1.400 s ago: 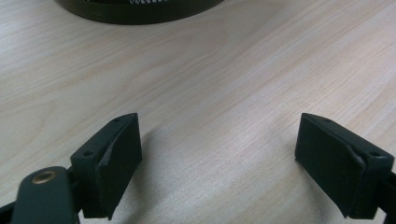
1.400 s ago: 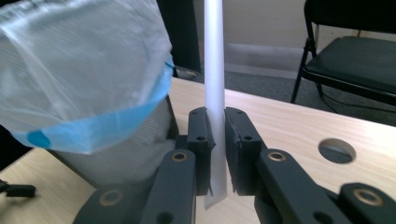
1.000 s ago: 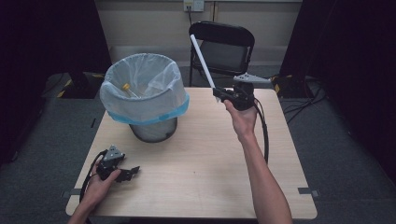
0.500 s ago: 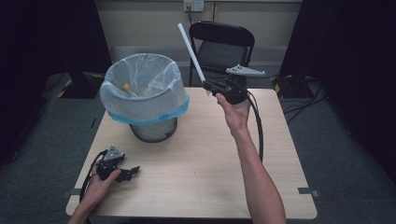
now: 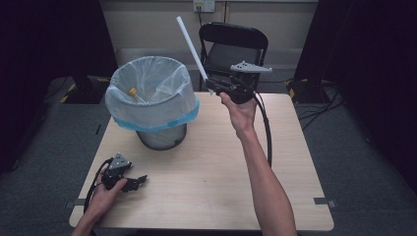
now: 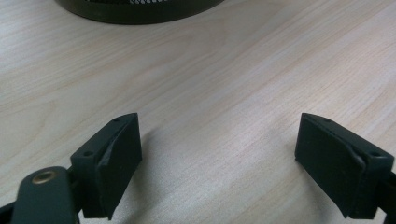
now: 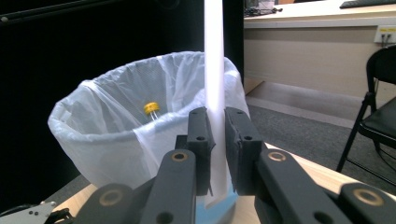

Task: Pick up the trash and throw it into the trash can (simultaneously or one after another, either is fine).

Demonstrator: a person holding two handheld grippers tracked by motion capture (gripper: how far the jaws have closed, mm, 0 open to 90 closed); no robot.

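A long white stick (image 5: pixel 192 46) stands clamped in my right gripper (image 5: pixel 212 87), raised above the table's far edge just right of the bin; in the right gripper view the stick (image 7: pixel 214 70) rises straight up between the pressed jaws (image 7: pixel 215 154). The black mesh bin (image 5: pixel 155 105) with a pale plastic liner (image 7: pixel 116 135) holds a yellow-capped item (image 7: pixel 151 108). My left gripper (image 5: pixel 134 181) rests low on the table's near left corner, held by a hand, jaws wide apart with bare wood between them (image 6: pixel 217 163).
The light wooden table (image 5: pixel 206 167) has free surface across its middle and right. A black folding chair (image 5: pixel 233 44) stands behind the far edge. A black cable (image 5: pixel 267 132) trails from the right gripper along the forearm. Dark floor surrounds the table.
My right hand has risen and shifted left toward the bin, and the white stick has tipped more upright. The left gripper has stayed where it was.
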